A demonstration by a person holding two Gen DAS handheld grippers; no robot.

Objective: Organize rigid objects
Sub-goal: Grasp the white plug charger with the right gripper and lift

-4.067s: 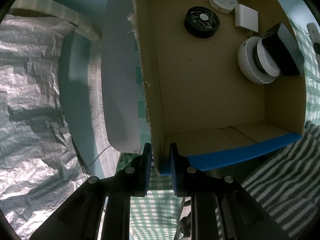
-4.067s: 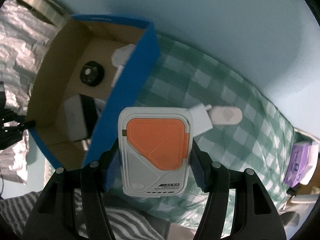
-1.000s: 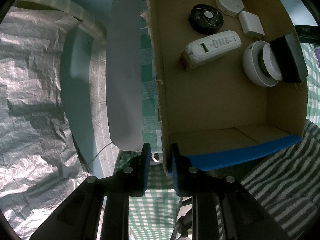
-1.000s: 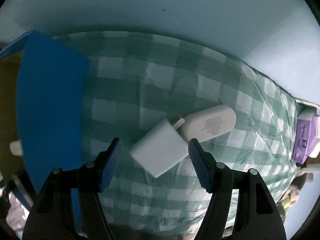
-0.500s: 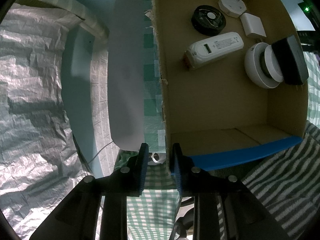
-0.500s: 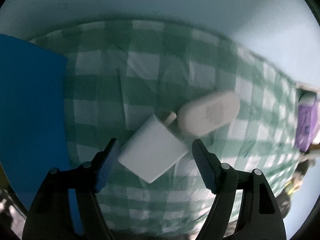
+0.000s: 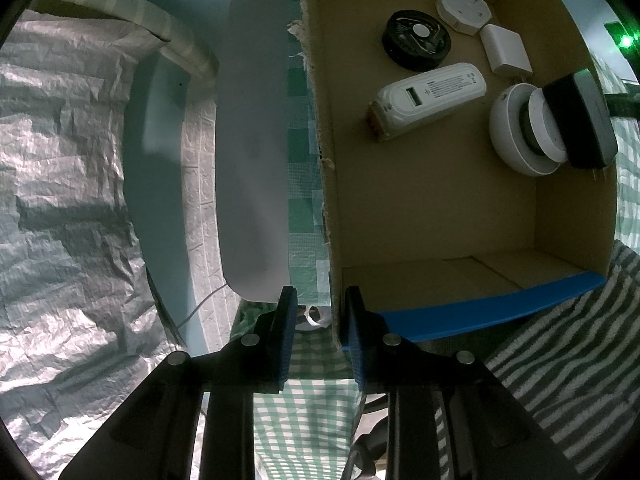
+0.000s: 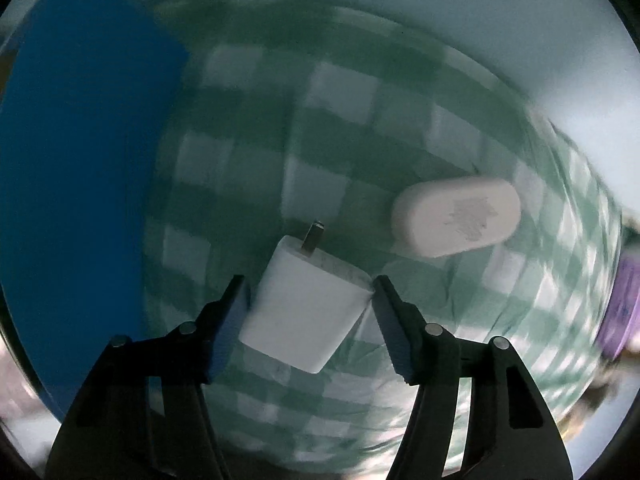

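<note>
My left gripper (image 7: 320, 336) stands at the near left corner of the blue-edged cardboard box (image 7: 440, 216), its fingers either side of the box wall, which touches the right finger only; a gap shows at the left one. Inside lie a white and orange power bank (image 7: 428, 100), a black round fan (image 7: 416, 38), a white octagonal device (image 7: 464, 9), a white adapter (image 7: 506, 49), a white round dish (image 7: 520, 136) and a black block (image 7: 580, 120). My right gripper (image 8: 310, 316) is open around a white plug charger (image 8: 304, 312) on the green checked cloth. A white oval case (image 8: 456, 216) lies beyond.
The box's blue outer wall (image 8: 80, 184) stands left of the right gripper. A purple packet (image 8: 622, 312) sits at the far right. Crinkled silver foil (image 7: 72, 200) and a pale curved panel (image 7: 252, 160) lie left of the box. A striped towel (image 7: 560, 344) lies in front.
The power bank went from my right gripper into the box. My right gripper has since moved down and closer until its fingers flank the white plug charger. The left gripper barely shifted.
</note>
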